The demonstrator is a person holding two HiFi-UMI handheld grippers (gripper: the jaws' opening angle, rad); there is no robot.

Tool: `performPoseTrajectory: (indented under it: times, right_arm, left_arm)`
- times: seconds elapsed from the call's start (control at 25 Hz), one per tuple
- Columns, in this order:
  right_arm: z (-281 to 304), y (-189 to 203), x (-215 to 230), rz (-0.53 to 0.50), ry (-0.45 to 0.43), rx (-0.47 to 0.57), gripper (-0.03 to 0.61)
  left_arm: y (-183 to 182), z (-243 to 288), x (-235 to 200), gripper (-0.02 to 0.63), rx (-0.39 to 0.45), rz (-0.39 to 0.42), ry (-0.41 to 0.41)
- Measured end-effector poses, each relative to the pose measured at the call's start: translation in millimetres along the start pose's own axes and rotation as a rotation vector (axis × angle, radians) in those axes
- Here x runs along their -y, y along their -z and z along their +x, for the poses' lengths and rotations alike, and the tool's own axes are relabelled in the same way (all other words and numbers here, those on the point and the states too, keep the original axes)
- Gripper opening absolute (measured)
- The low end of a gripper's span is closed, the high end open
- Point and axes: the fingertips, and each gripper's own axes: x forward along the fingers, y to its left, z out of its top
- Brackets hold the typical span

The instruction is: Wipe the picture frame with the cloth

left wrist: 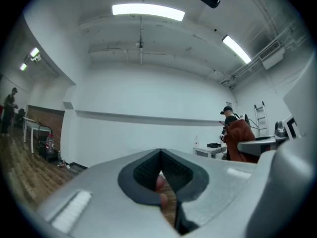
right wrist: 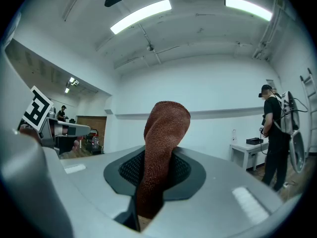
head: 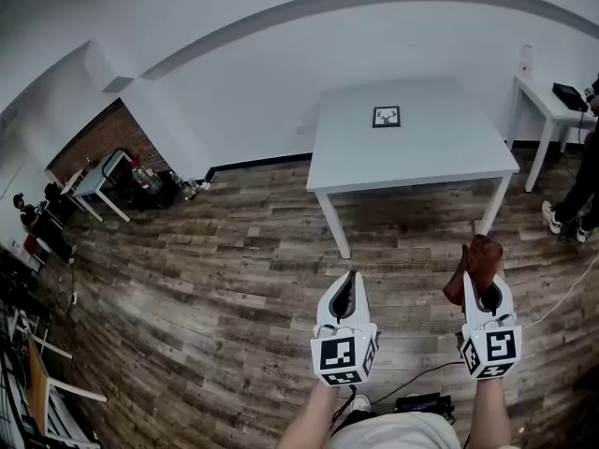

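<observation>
Right hand-held gripper (head: 486,295): clamped on brown cloth (head: 475,264), which sticks up past its jaws. Left hand-held gripper (head: 350,281): jaws together, empty. Frame (head: 386,117): flat on white bench (head: 449,162), well ahead of both.

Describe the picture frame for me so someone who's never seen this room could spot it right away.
Look at the big white table on the wood floor by the white wall. The picture frame lies flat near its far edge: small, square, dark-bordered, with a dark figure on white, the only thing on that tabletop.
</observation>
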Motion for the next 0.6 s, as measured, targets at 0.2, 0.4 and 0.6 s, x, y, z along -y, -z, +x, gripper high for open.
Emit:
performPoseTrajectory:
  times: [0.2,0.4,0.6]
  right_arm:
    - [-1.5,2.4,8.0,0.030,-0.002,0.003,0.107]
    - [-4.0,3.0,24.0,0.039,-0.008,0.009,0.107]
    - [-10.2,12.0,48.5,0.060,-0.018,0.008,0.107]
  left_arm:
    - [2.1,0.5,7.6,0.000,-0.007,0.012,-0.003]
    - [2.4,6.8,22.5,0.001,-0.015,0.021,-0.018]
    - [8.2,11.7,45.7,0.000,-0.023,0.009,-0.026]
